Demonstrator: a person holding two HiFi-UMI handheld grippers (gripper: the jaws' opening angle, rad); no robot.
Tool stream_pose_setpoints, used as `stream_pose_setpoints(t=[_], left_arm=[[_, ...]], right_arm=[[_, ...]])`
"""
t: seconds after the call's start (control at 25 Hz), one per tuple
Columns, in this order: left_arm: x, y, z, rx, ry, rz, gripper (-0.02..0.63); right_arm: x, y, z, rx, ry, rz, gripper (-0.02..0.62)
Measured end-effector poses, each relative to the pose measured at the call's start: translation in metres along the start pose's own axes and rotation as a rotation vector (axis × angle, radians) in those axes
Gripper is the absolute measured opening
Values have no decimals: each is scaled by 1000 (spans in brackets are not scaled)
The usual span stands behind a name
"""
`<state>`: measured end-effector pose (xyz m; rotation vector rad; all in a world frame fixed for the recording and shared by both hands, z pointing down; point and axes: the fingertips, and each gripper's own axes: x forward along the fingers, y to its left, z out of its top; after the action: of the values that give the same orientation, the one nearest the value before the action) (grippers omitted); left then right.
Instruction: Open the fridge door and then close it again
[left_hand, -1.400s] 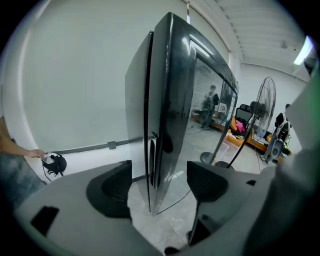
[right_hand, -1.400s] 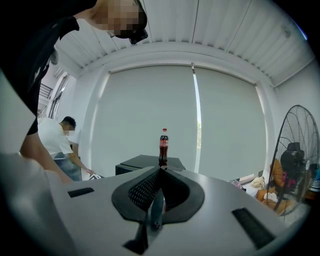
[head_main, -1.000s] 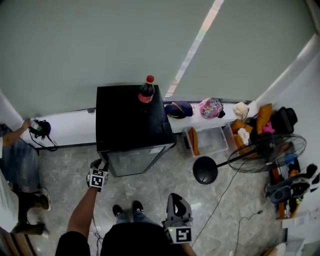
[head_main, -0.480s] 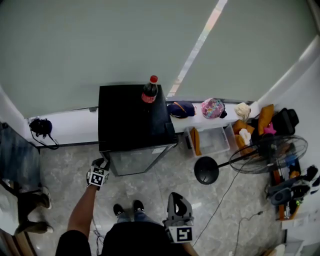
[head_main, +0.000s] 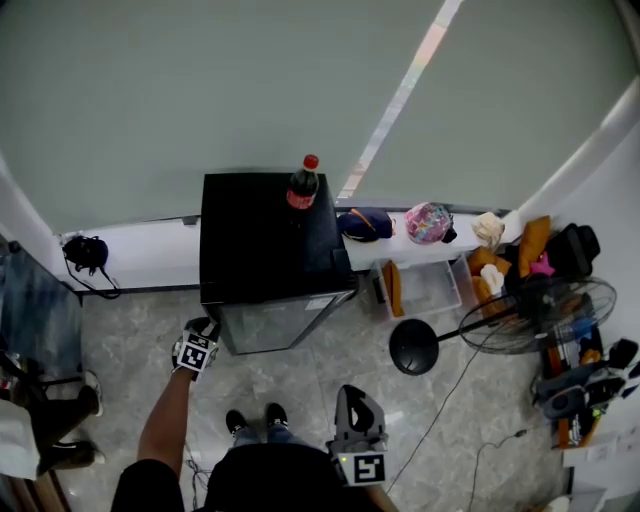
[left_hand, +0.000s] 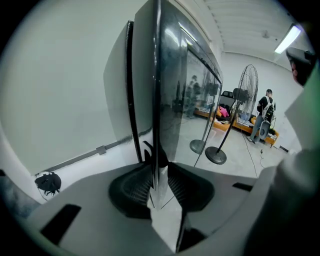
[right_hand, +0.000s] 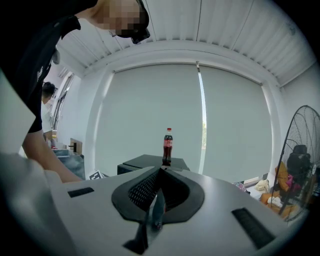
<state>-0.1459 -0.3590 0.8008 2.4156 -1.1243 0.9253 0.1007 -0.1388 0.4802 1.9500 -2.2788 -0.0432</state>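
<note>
left hand-held gripper (left_hand: 159, 172) closing narrow on the fridge door (left_hand: 167, 100) edge, fridge's on the floor; right hand-held gripper (right_hand: 159, 175) pinched shut, empty; skinny edge could slip out; a yank might topple the cola bottle (head_main: 303, 183)

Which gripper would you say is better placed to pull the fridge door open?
Left gripper: its fingers are closing on the fridge door edge; the right gripper hangs back, shut and empty.

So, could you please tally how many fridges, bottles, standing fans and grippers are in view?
Fridge: 1
Bottle: 1
Standing fan: 1
Grippers: 2, the left gripper with jaws closing on the edge of the fridge door, and the right gripper
Total: 5
</note>
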Motion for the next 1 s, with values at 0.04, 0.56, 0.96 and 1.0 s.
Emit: stream_pose_setpoints(t=[0.04, 0.56, 0.96, 1.0], left_arm=[[-1, 0, 0, 1, 2, 1, 94], [-22, -30, -20, 3, -20, 16, 89], [-27, -40, -25, -43, -16, 50, 89], [-28, -42, -25, -38, -15, 50, 89]], right_arm=[[0, 0, 0, -2, 1, 2, 5], [11, 1, 2, 16, -18, 39, 5], [-14, 22, 8, 20, -38, 20, 5], [-17, 26, 7, 18, -40, 16, 5]])
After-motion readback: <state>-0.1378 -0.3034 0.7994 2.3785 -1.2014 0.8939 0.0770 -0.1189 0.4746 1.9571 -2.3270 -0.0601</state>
